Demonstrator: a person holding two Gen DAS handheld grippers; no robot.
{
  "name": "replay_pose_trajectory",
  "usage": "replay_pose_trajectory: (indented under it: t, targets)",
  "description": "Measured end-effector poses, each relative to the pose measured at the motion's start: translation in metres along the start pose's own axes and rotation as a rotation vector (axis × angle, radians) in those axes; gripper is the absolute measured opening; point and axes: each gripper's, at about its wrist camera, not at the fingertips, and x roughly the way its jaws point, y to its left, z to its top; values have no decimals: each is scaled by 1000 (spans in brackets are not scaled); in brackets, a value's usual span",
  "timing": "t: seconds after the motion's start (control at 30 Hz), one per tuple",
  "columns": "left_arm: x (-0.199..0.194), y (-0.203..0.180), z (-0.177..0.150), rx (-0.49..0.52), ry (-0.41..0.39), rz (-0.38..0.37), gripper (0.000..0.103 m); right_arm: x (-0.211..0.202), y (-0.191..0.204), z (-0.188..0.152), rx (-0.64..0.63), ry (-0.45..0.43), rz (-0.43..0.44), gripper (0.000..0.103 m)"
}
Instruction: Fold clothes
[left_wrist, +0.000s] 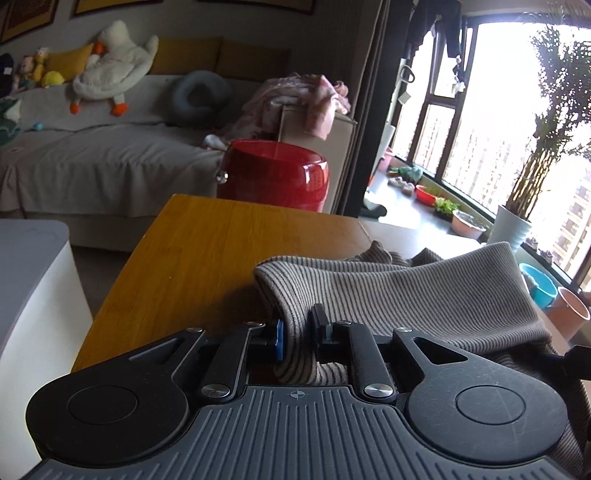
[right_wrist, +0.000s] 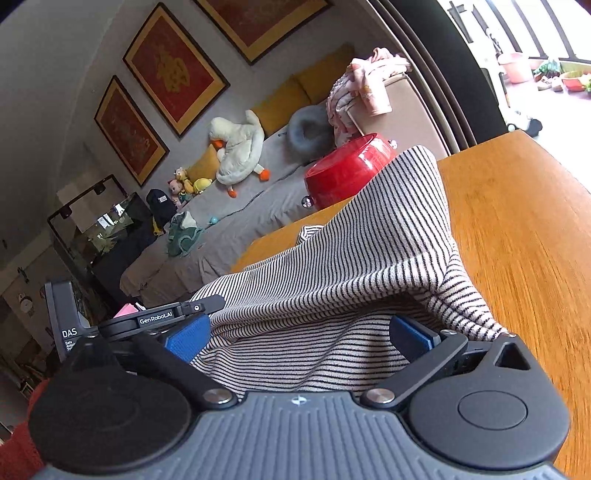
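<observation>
The striped top (left_wrist: 424, 291) lies on the wooden table (left_wrist: 207, 251), bunched up near the close edge, with part of it lifted into a hump. The far end of the table is bare wood.

The left gripper (left_wrist: 297, 334) has its jaws squeezed almost shut on a fold of the striped top. The cloth runs right between the blue pad and the black one, so it has a tight hold.

The right gripper (right_wrist: 299, 338) has its jaws as wide apart as they go. The striped top lies in the gap between the two blue pads (right_wrist: 186, 338) and drapes over them, but they do not press on it. So this one holds nothing.

What could go wrong? Only one side is gripped. If the left gripper pulls away now, the top may drag and twist across the table, and the fold will come out crooked. The loose cloth hanging over the right pad could also catch on it and get tugged along. And the top is close to the near edge of the table, so a hard pull could slide it off onto the floor.
</observation>
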Motion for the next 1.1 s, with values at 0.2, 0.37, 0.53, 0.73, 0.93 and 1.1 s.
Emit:
replay_pose_trajectory:
  t: [0.2, 0.37, 0.53, 0.73, 0.93, 1.1]
  targets:
    - [-14, 17, 6, -56, -24, 34, 16, 4, -4, 1, 25, 14, -5, 103]
    - [-26, 31, 16, -141, -30, -43, 16, 7, -6, 1, 33, 32, -10, 103]
    - [-12, 14, 12, -97, 17, -72, 34, 8, -6, 1, 34, 33, -13, 103]
    - [12, -3, 3, -62, 63, -45, 37, 8, -8, 1, 39, 29, -10, 103]
    - [14, -2, 8, -53, 59, -27, 23, 8, -9, 1, 41, 28, -9, 103]
    - [8, -8, 18, -20, 8, -36, 7, 7, -10, 1, 42, 28, -9, 103]
